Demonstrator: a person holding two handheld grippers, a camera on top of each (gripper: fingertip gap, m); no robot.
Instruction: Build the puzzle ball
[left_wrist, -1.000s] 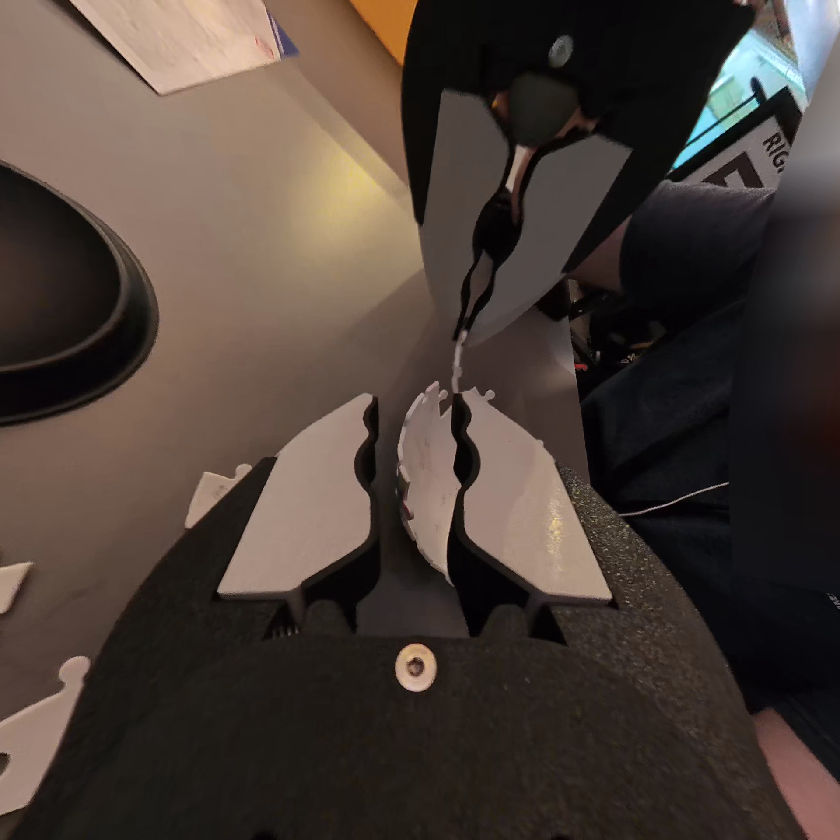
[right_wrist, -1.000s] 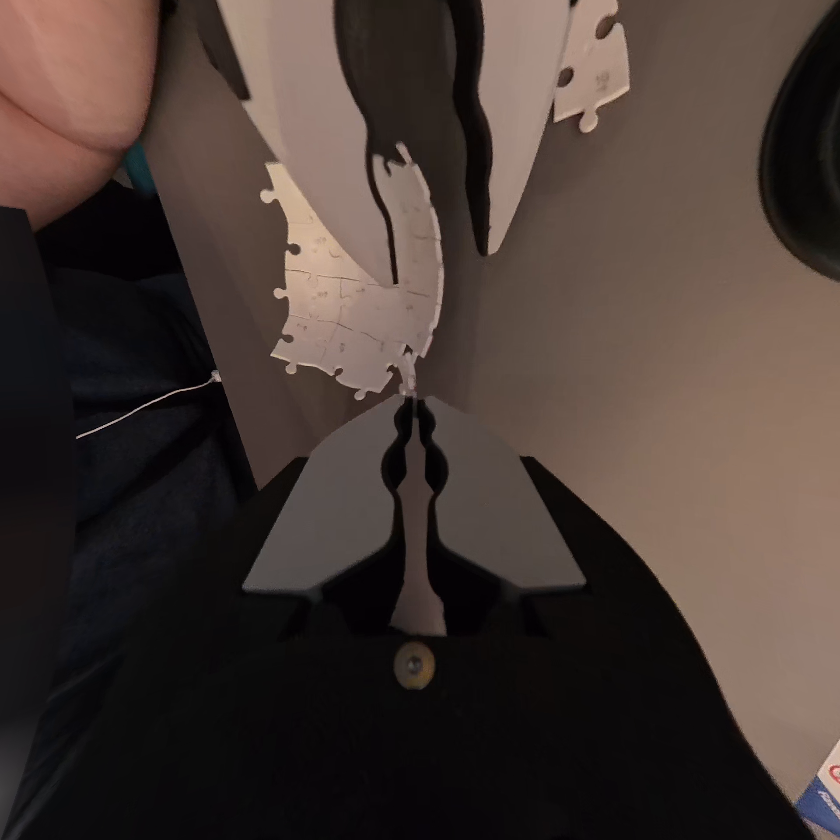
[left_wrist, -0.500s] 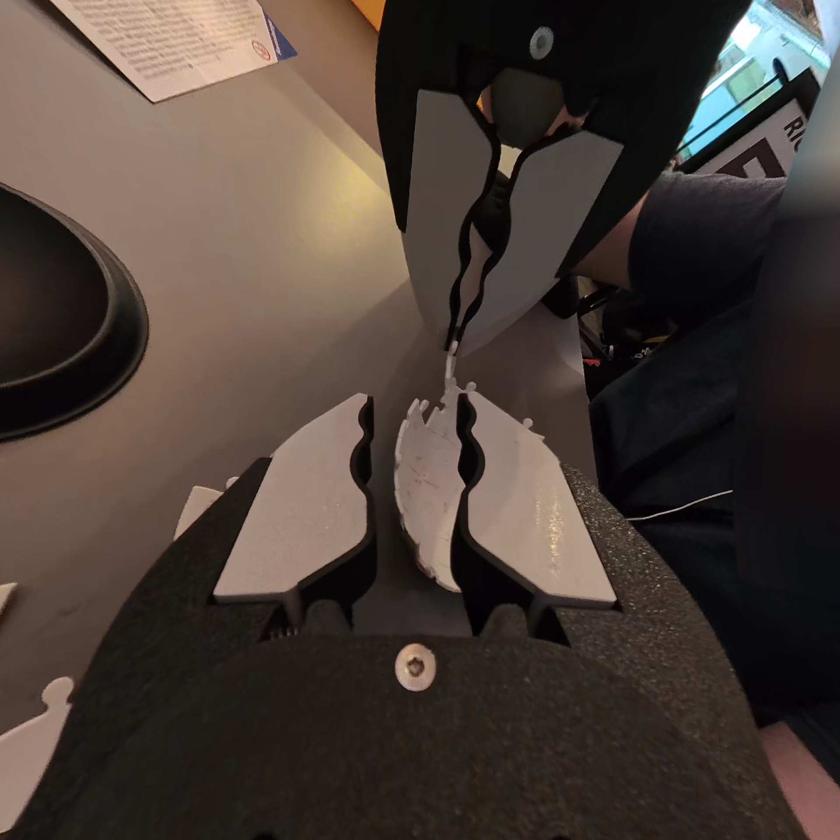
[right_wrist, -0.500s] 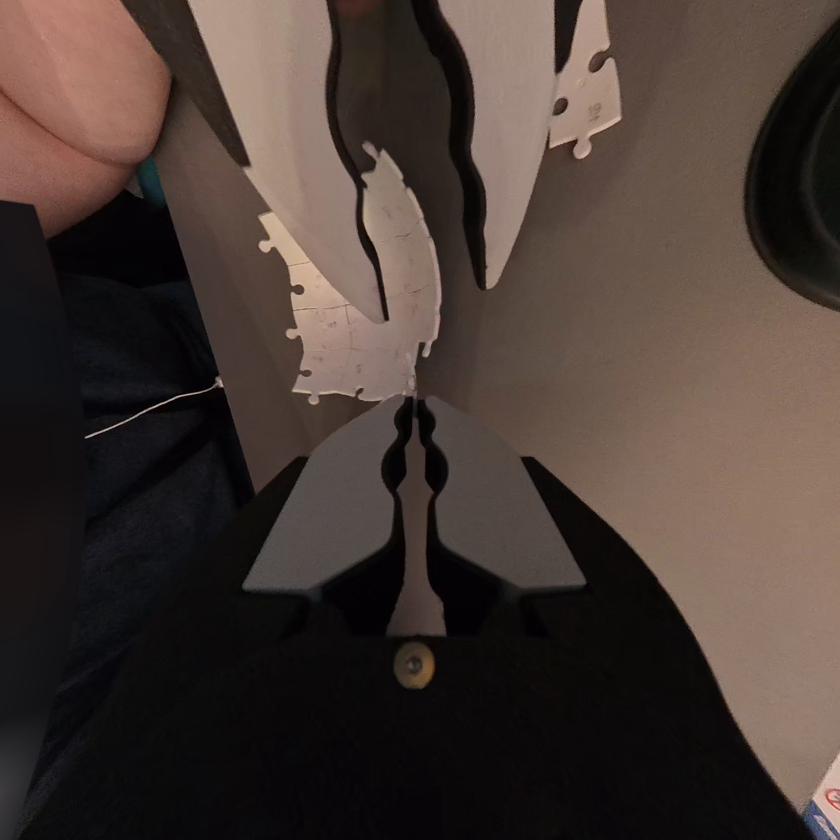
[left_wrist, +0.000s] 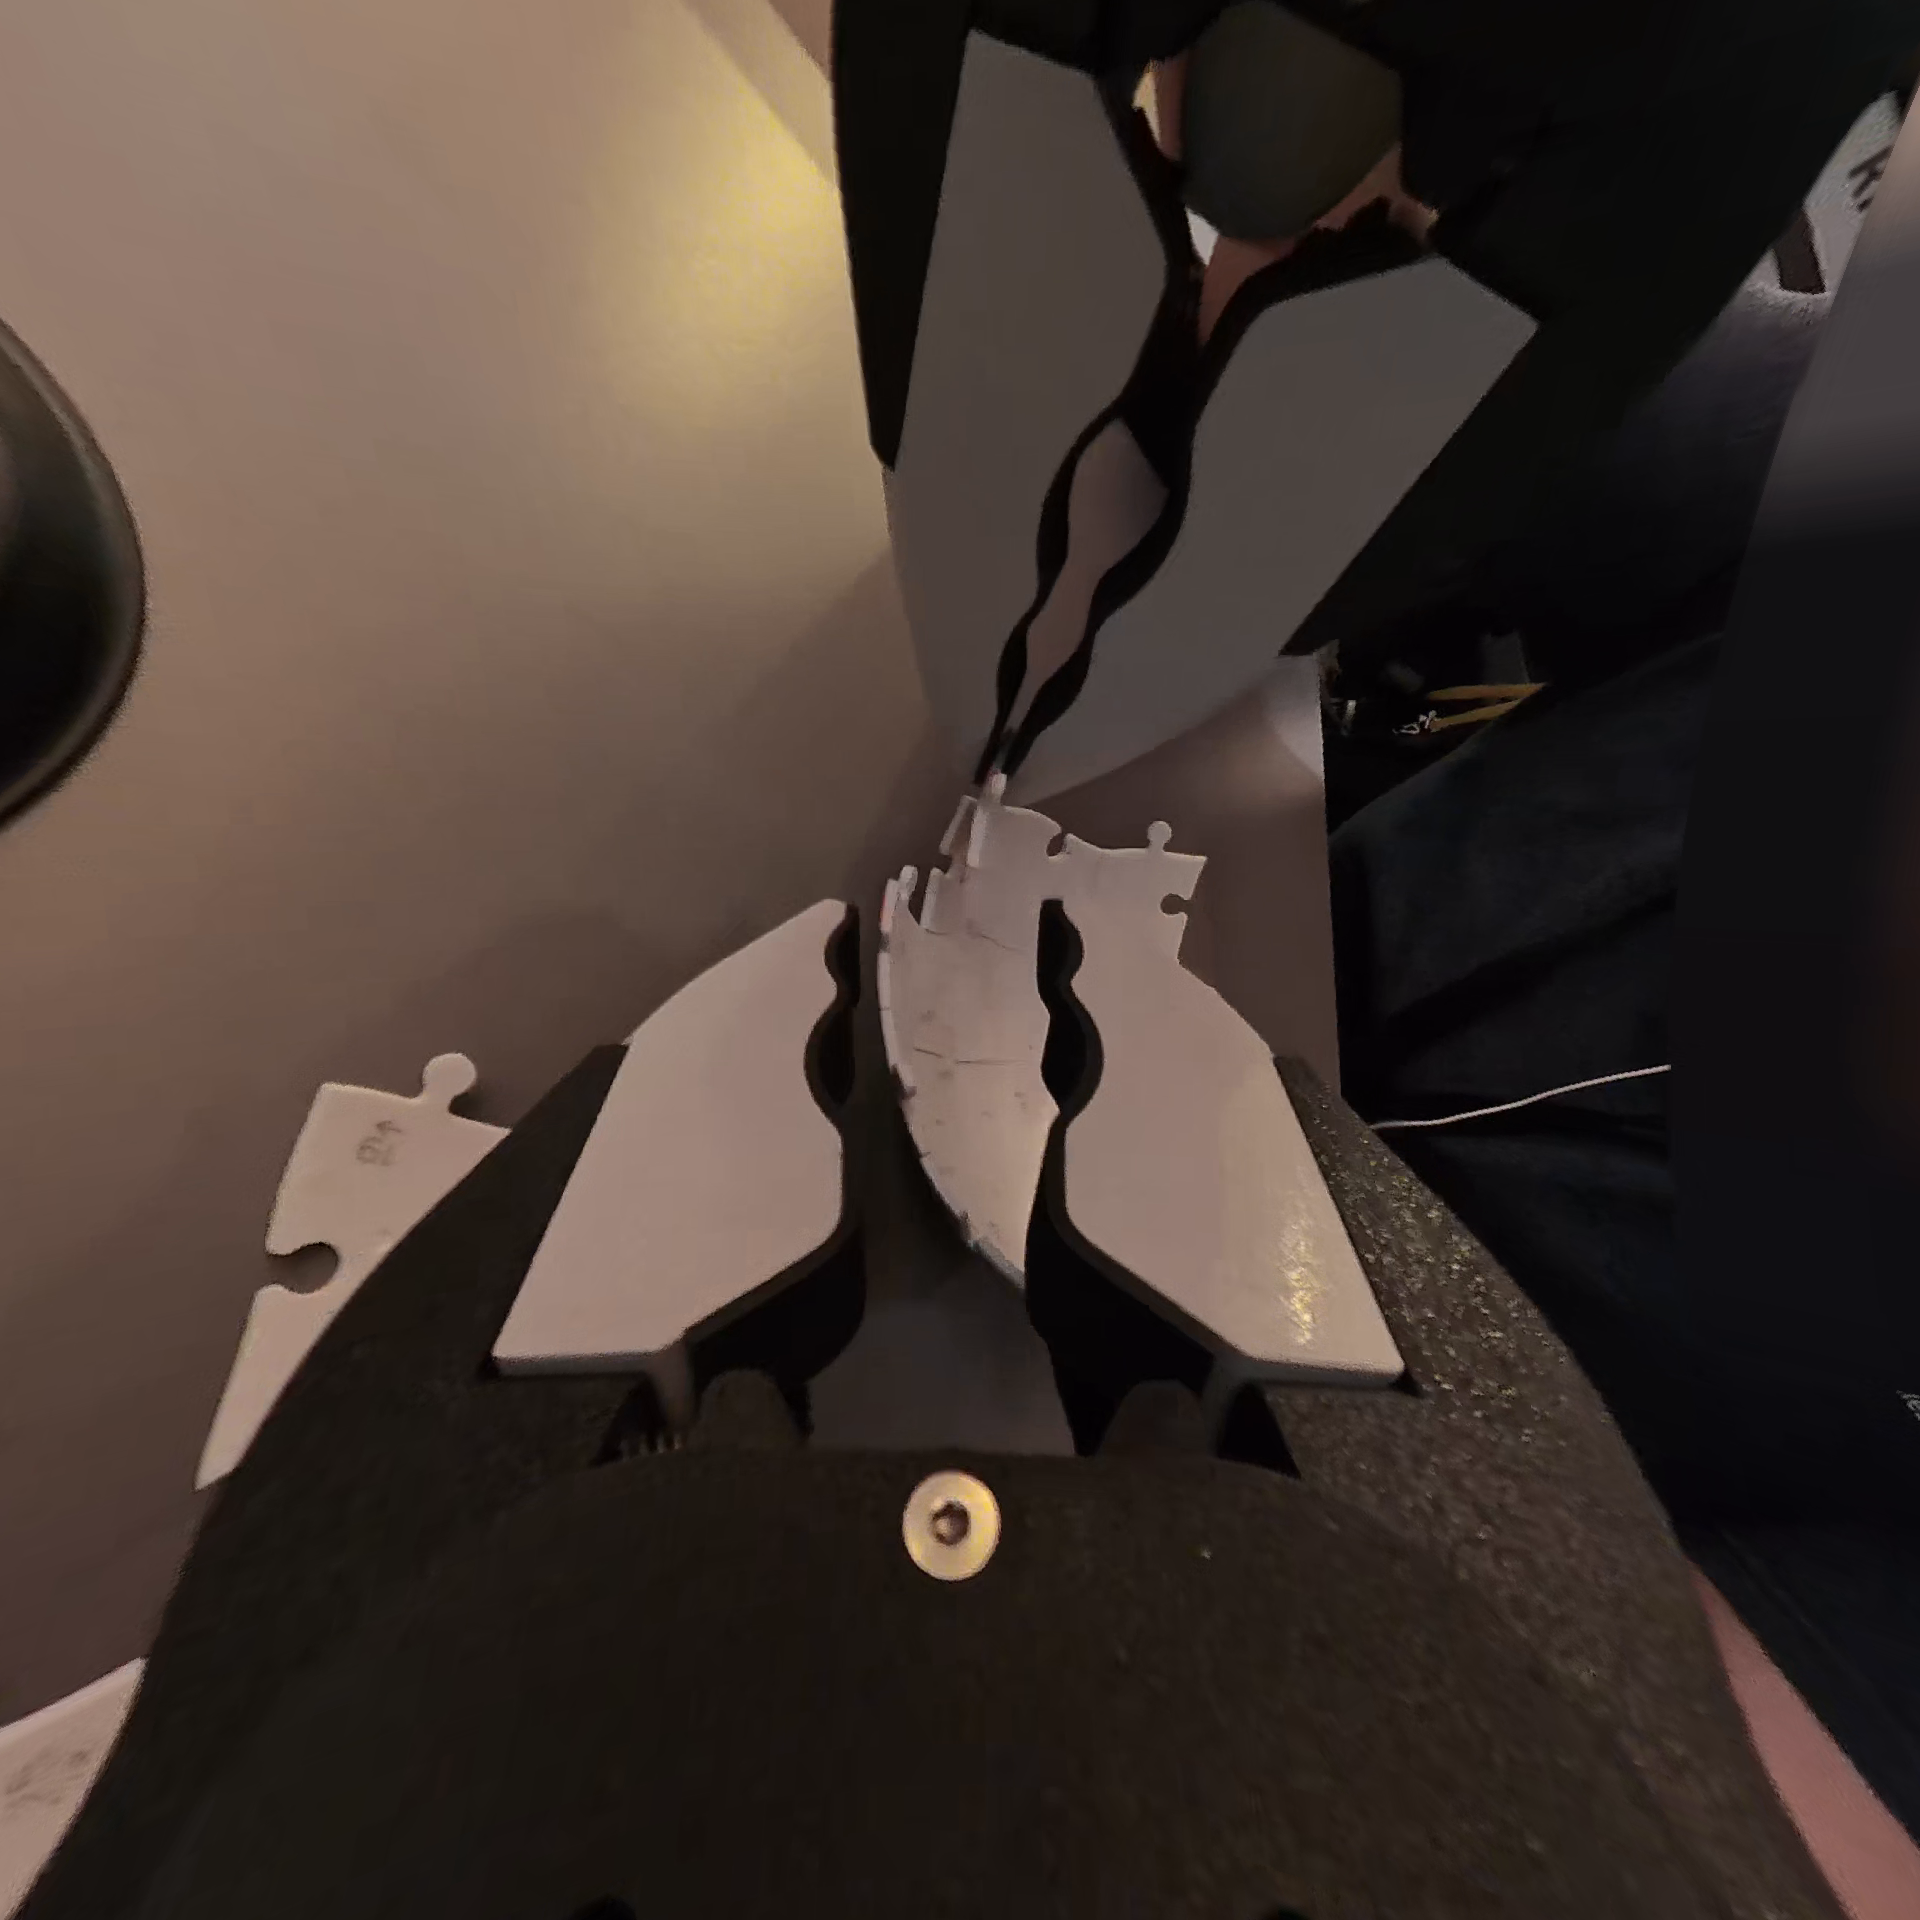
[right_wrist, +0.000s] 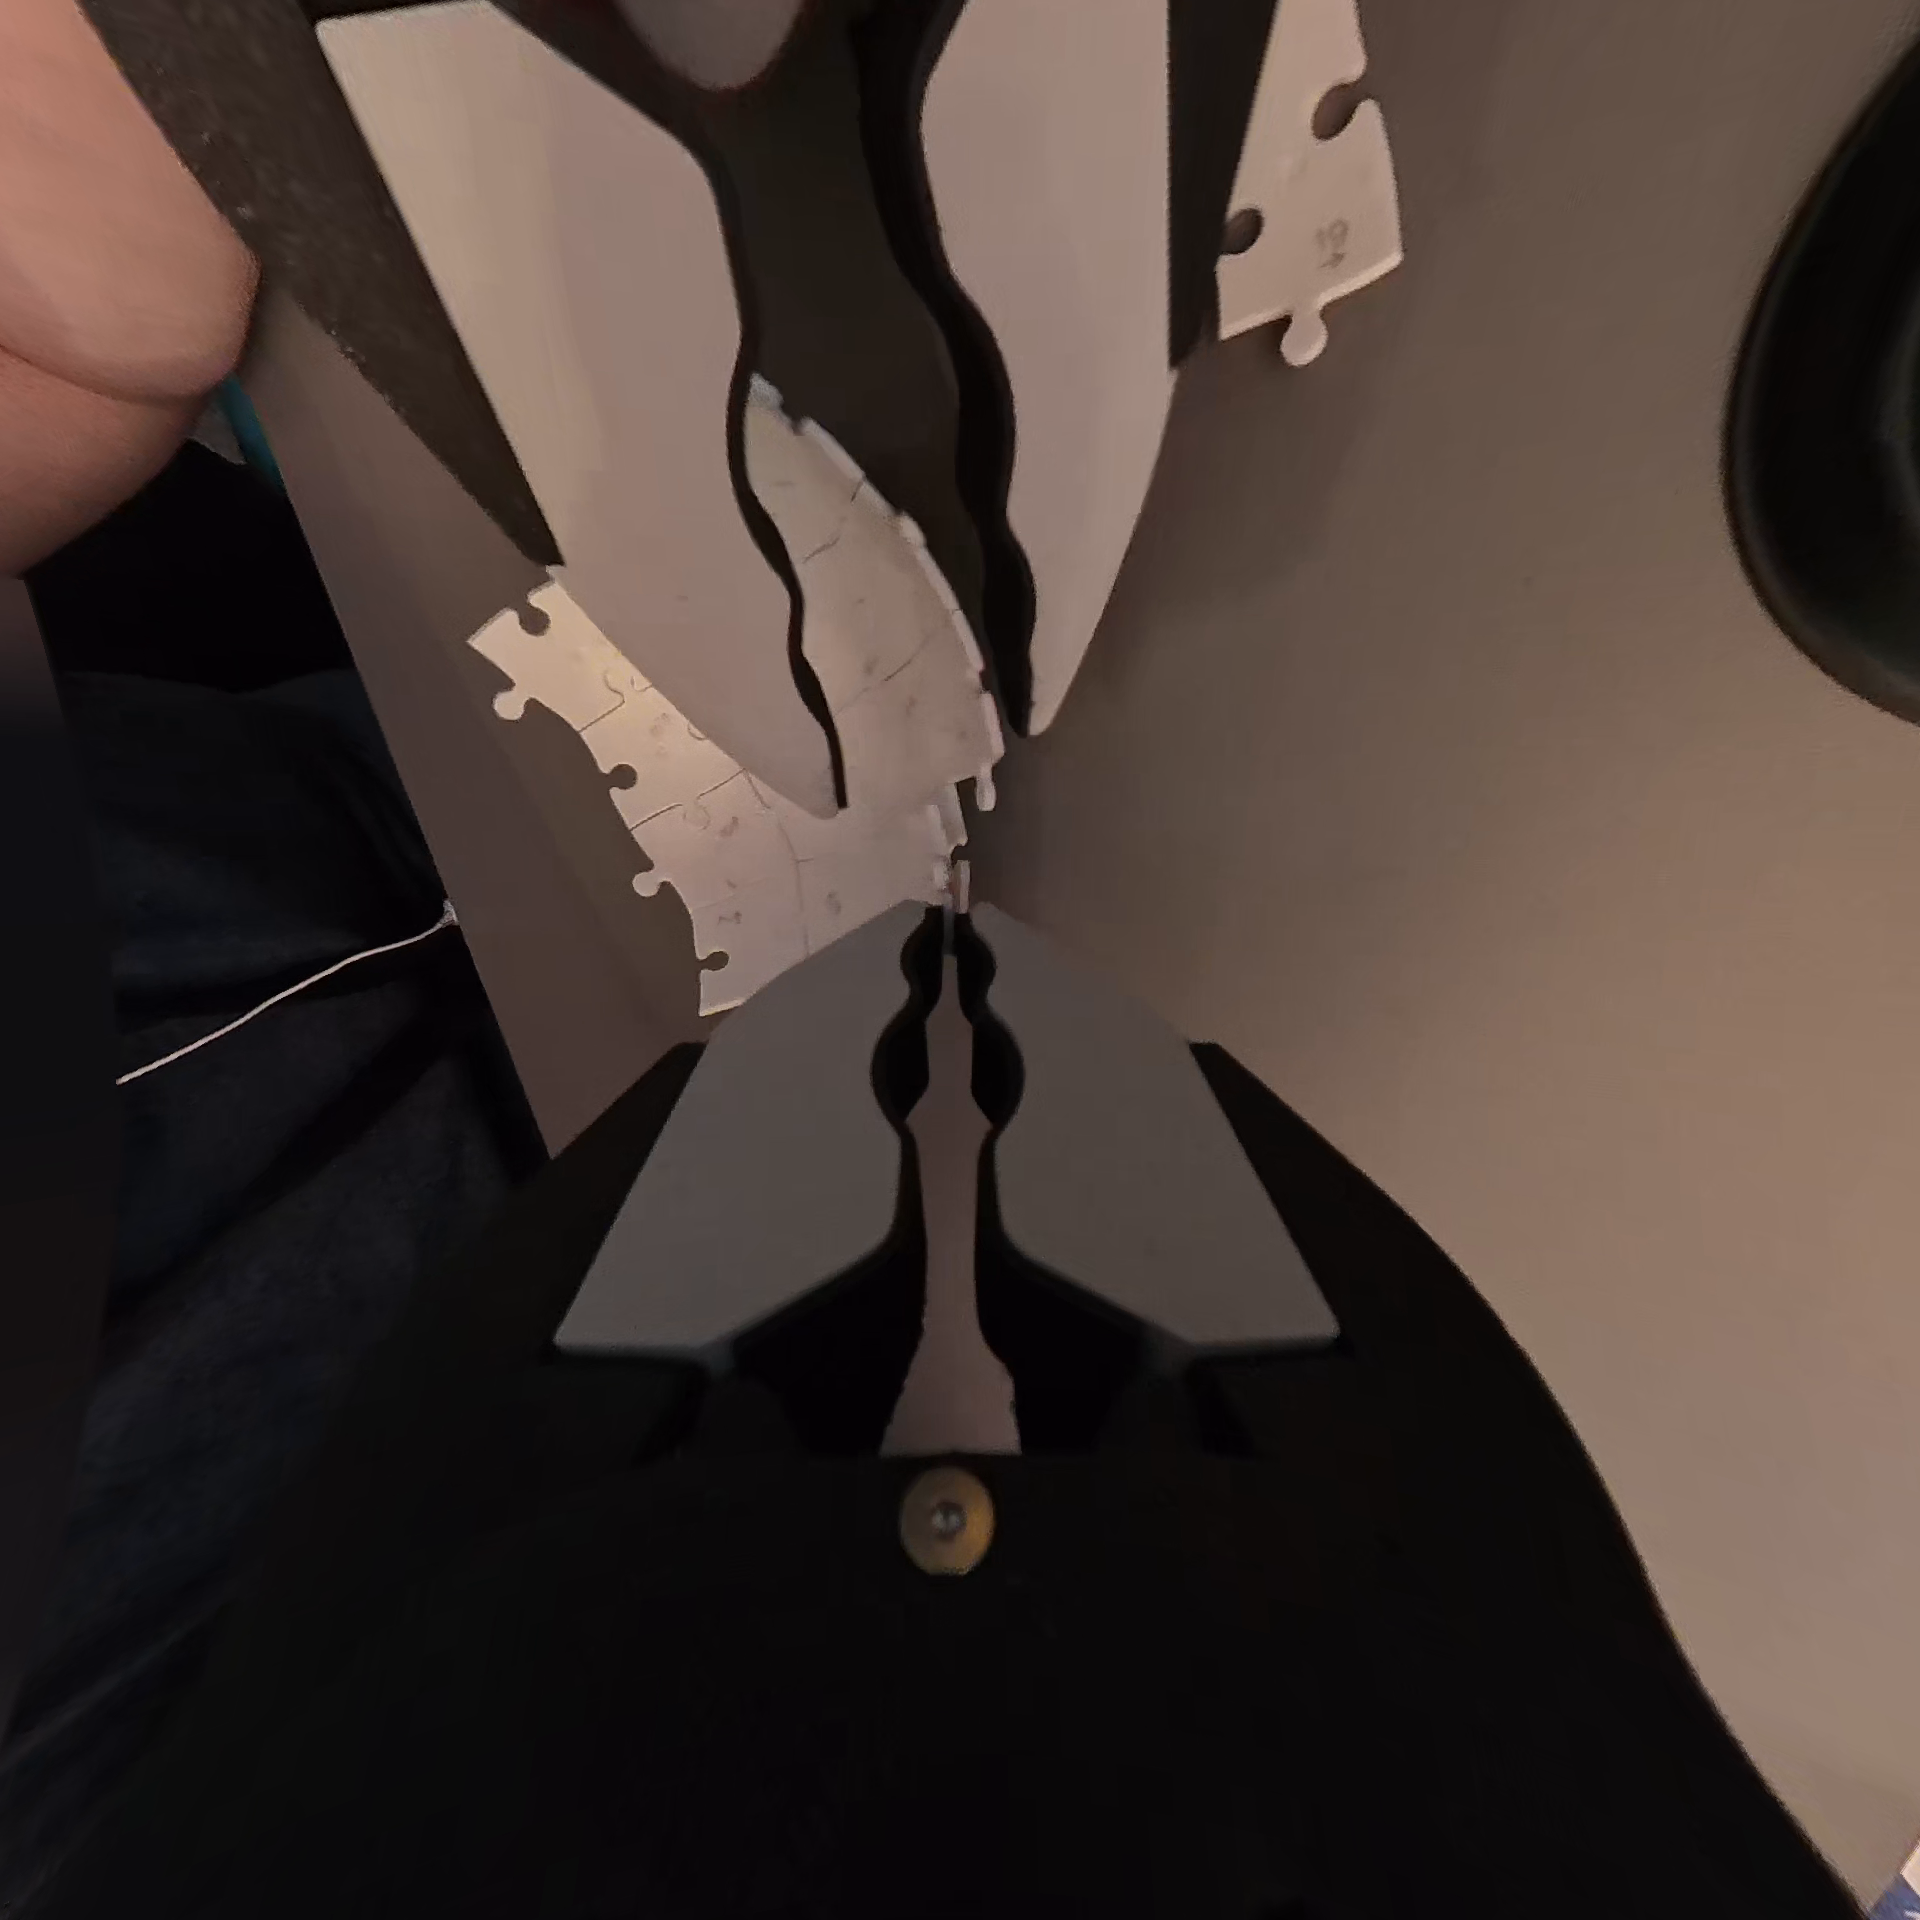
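Observation:
My left gripper (left_wrist: 948, 914) is shut on a curved white shell of joined puzzle pieces (left_wrist: 966, 1018), which stands on edge between its fingers. In the right wrist view the shell (right_wrist: 727, 842) fans out to the left below the left gripper (right_wrist: 932, 767). My right gripper (right_wrist: 948, 916) is shut on a thin white puzzle piece (right_wrist: 956, 885), seen edge-on. The piece touches the shell's near rim. In the left wrist view the right gripper (left_wrist: 997, 771) comes down from above, with the piece (left_wrist: 995, 787) at the shell's top edge.
A loose white piece (left_wrist: 353, 1174) lies on the grey table (left_wrist: 468, 623) left of my left gripper; it also shows in the right wrist view (right_wrist: 1309, 208). A black rounded bowl-like thing (left_wrist: 62, 582) sits at the left. The table edge and a person's dark clothing (left_wrist: 1507, 987) are at the right. The grippers are tip to tip, or close to it.
The two grippers have come closer together. The shell has turned, so more of it shows past the left gripper's right finger. The held piece now meets the shell's rim.

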